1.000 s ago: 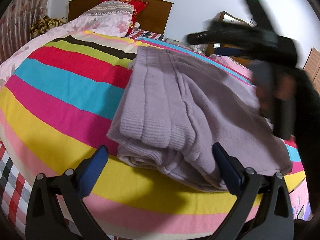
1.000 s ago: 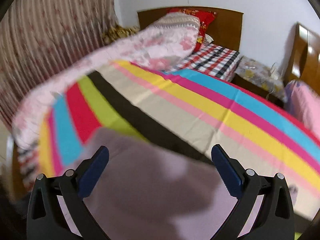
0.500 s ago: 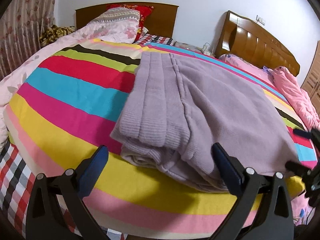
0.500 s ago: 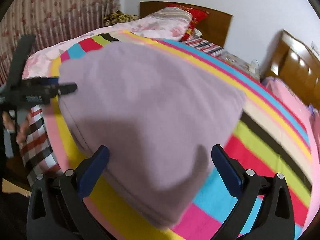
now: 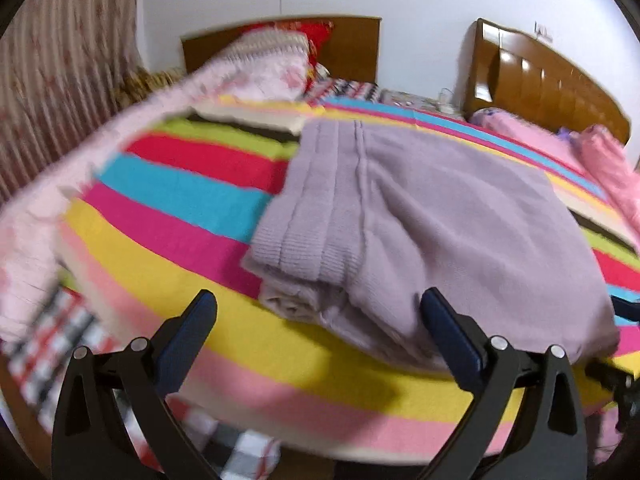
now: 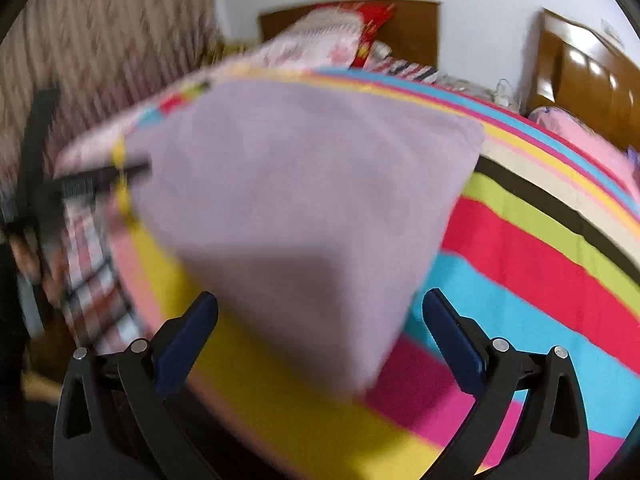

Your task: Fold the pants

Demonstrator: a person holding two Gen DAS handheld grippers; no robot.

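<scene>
Pants: lilac knit, folded into a thick stack, lying on the striped bedspread near the bed's front edge. In your left wrist view the ribbed waistband end faces the camera w/ layered folds visible underneath; the top layer is smooth, w/ a couple of raised seams running back toward the headboard.

Your left gripper: fingers spread wide apart, nothing between them. It sits in front of the pants' near edge; the right blue pad overlaps the fabric in the pic, but can't tell if it's touching. The left pad is over the yellow/pink stripes, off the pants.

Your right gripper: also wide apart, not holding anything. In the right wrist view the pants fill the centre, one corner pointing down between the fingers; the pic is blurred, so contact can't be told. Bedspread stripes run off to the right.

Left gripper shows in the right wrist view at far left, a blurred dark finger tip near the pants' left edge, w/ a hand behind it, very blurry. Part of the right gripper peeks in at the right edge of the left view, low down.

Background: floral pillow, red pillow behind it, second wooden headboard at right, pink bedding on that bed, striped curtain at left.
</scene>
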